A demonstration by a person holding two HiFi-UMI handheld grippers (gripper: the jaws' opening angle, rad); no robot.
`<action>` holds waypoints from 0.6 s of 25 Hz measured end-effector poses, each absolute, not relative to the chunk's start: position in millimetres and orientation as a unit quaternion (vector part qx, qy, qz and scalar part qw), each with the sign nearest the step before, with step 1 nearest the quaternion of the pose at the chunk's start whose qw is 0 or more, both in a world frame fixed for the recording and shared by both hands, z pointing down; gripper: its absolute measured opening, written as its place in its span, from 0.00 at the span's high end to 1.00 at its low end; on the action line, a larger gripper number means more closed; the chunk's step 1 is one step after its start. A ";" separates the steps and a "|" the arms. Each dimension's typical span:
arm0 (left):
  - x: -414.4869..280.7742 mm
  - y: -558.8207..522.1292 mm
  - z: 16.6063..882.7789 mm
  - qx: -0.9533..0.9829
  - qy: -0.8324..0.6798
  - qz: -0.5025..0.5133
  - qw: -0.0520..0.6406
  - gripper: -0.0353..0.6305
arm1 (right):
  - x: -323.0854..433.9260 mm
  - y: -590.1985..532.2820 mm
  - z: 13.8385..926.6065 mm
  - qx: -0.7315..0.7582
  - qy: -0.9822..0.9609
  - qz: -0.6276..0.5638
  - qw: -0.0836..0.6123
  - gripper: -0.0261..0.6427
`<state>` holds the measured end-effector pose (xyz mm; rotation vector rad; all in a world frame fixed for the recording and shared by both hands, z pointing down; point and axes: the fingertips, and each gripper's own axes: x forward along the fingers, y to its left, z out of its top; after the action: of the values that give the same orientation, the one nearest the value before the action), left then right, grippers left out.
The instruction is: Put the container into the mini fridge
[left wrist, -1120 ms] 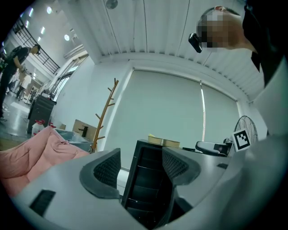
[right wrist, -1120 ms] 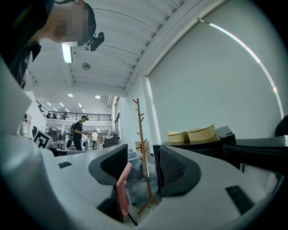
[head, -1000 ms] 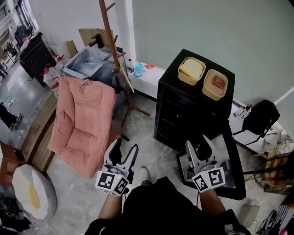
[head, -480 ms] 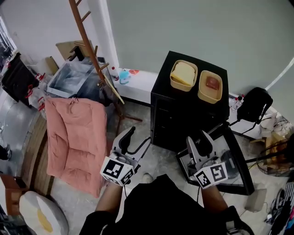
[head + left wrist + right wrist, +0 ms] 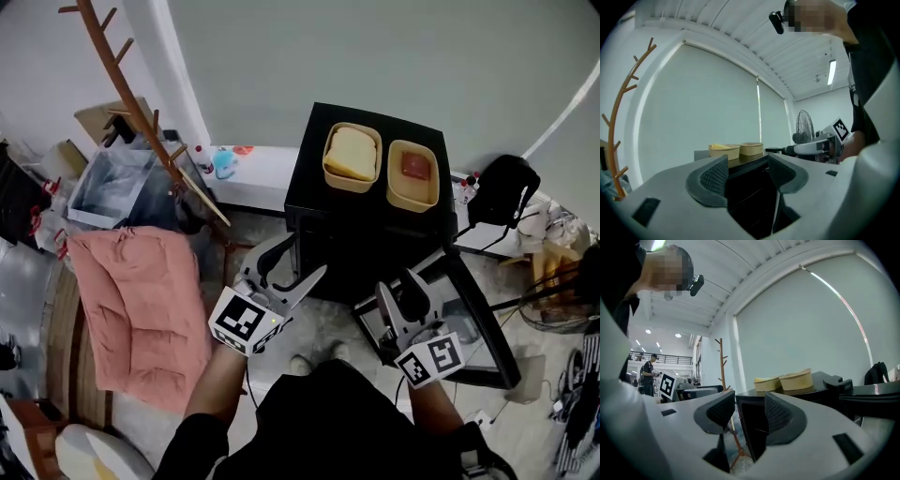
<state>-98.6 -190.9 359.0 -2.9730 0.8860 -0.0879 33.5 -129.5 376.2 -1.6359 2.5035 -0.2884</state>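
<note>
Swung left gripper (image 5: 298,261) nearer front of black boxy mini fridge (image 5: 375,234); jaws apart, empty. Right gripper (image 5: 398,289) before fridge, jaws just narrowing, empty. Tan plastic containers (image 5: 352,157) atop fridge.

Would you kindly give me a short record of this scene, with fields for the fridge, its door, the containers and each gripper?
fridge: black, on the floor against the wall
door: open, swung out to the right in the head view
left container: tan, yellow contents, on top of the fridge
right container: tan, reddish contents, beside the other on top
left gripper: open, empty, in front of the fridge
right gripper: open, nothing between its fingers, which have just been closing a little
task state: neither container held yet
</note>
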 end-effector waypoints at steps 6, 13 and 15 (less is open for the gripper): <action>-58.6 -210.0 358.5 -0.966 0.250 -0.061 0.033 0.55 | 50.6 -140.0 378.1 -0.539 0.831 -0.119 0.070 0.65; -25.6 -250.9 356.5 -0.948 0.230 -0.168 0.142 0.56 | 54.4 -148.2 376.9 -0.509 0.849 -0.123 0.074 0.66; -23.3 -264.0 358.5 -0.935 0.232 -0.204 0.173 0.57 | 56.2 -150.2 376.8 -0.503 0.852 -0.125 0.079 0.66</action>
<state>-23.3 -264.0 358.5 -2.6517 0.6590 -0.5782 56.2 -150.2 376.8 -1.5047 2.5487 -0.3752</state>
